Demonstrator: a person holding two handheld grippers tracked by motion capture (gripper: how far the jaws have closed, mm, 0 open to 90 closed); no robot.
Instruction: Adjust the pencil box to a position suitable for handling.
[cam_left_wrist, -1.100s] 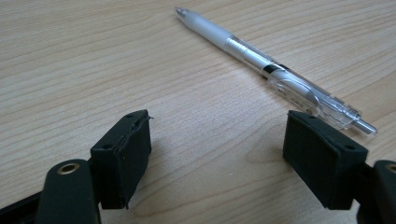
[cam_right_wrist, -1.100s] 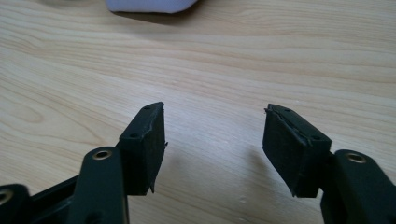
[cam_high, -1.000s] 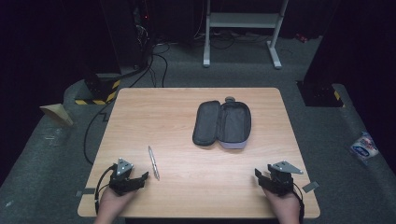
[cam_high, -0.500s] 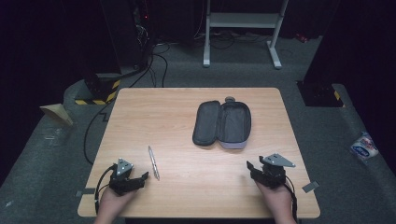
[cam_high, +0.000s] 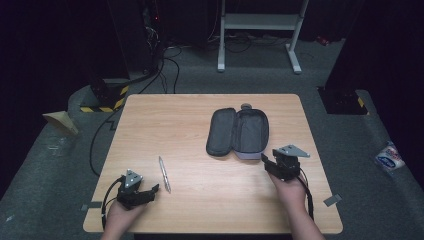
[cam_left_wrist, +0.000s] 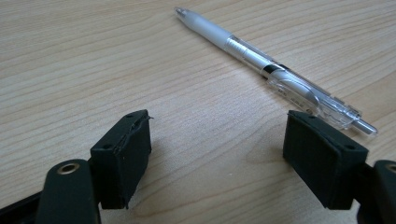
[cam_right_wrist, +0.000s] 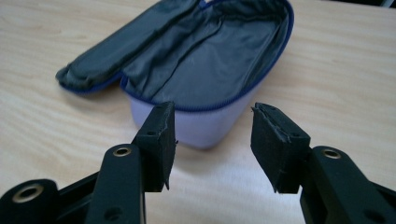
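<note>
Near edge of the table (cam_high: 200, 215): the left gripper (cam_high: 145, 192) rests at the near-left corner, jaws spread wide with nothing between them. The pen (cam_high: 164, 174) lies just beside its right jaw, apart from it, pointing away toward the far side. Bare wood extends from the pen to the left and far edges. The right gripper (cam_high: 266, 162) sits farther in, jaws parted and empty, aimed at the near end of the open pencil case (cam_high: 239, 132). The case lies right of centre, lid folded out leftward.
</note>
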